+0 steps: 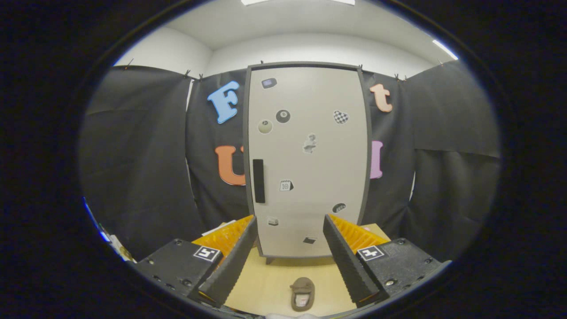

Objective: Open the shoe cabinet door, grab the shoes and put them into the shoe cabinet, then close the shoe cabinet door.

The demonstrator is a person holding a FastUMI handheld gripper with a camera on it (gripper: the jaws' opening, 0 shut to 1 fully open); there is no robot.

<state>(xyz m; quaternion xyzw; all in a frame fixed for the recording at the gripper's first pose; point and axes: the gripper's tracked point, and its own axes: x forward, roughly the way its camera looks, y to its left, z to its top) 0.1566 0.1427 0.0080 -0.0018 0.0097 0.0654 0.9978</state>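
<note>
Your shoe cabinet (pixel 308 159) stands shut straight ahead, its dark handle (pixel 258 180) by the left edge, bare wooden floor (pixel 270 283) before it. Your gripper (pixel 290 230) is spread wide, holding nothing; the shoe (pixel 302 293) lies between its fingers.

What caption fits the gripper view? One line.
Open gripper faces the closed shoe cabinet door; a shoe lies on the floor between its fingers.
</note>
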